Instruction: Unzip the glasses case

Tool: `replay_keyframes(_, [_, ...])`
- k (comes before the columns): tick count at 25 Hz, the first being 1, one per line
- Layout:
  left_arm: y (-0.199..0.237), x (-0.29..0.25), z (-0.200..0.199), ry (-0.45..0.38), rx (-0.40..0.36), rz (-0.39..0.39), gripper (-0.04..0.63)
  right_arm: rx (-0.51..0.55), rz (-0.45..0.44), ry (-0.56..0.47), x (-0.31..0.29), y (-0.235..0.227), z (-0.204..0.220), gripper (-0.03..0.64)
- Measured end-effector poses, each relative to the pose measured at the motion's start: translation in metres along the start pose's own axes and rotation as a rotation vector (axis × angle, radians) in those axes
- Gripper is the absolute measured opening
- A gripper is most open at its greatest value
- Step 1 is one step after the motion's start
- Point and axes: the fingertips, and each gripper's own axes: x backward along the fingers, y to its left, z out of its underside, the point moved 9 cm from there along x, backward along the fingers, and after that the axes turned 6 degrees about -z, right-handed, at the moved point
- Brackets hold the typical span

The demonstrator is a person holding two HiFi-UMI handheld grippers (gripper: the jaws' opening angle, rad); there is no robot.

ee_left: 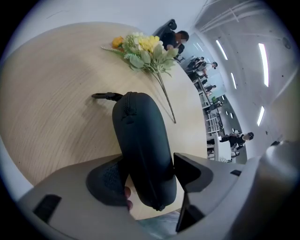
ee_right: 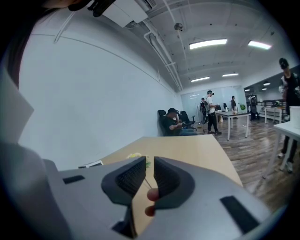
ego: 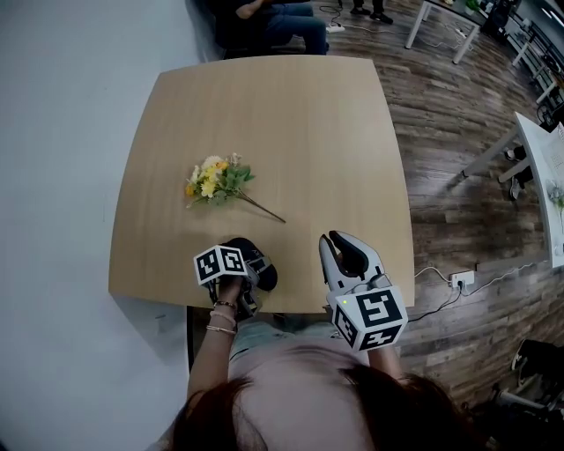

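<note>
The black zipped glasses case [ee_left: 140, 140] lies lengthwise between the jaws of my left gripper [ee_left: 147, 164], which is shut on its near half. Its zip runs along the top edge and looks closed, and a small black strap [ee_left: 105, 96] sticks out at the far end. In the head view the glasses case [ego: 262, 267] rests at the near edge of the wooden table [ego: 264, 114], under my left gripper [ego: 245, 280]. My right gripper [ego: 333, 240] hovers to the right of the case, apart from it. The right gripper's [ee_right: 149, 161] pads stand almost together with nothing between them.
A small bunch of yellow and white artificial flowers [ego: 216, 181] lies mid-table, beyond the case. A seated person [ego: 273, 22] is past the far edge. White tables [ego: 538, 167] stand to the right, with a power strip [ego: 462, 279] on the wood floor.
</note>
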Motion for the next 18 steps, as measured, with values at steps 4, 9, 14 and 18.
replay_keyframes(4, [-0.005,-0.007,-0.005,0.059,-0.029,0.010,0.301,-0.007,0.022,-0.008,-0.003,0.007,0.000,0.058])
replay_keyframes(9, [-0.011,-0.012,-0.008,0.140,-0.130,-0.023,0.293,-0.032,0.066,-0.029,-0.008,0.020,-0.001,0.058])
replay_keyframes(14, [-0.020,-0.016,-0.009,0.203,-0.235,-0.038,0.267,-0.058,0.109,-0.042,-0.010,0.029,0.000,0.058])
replay_keyframes(18, [-0.021,-0.021,-0.012,0.246,-0.260,-0.026,0.265,-0.076,0.146,-0.045,-0.009,0.031,0.004,0.058])
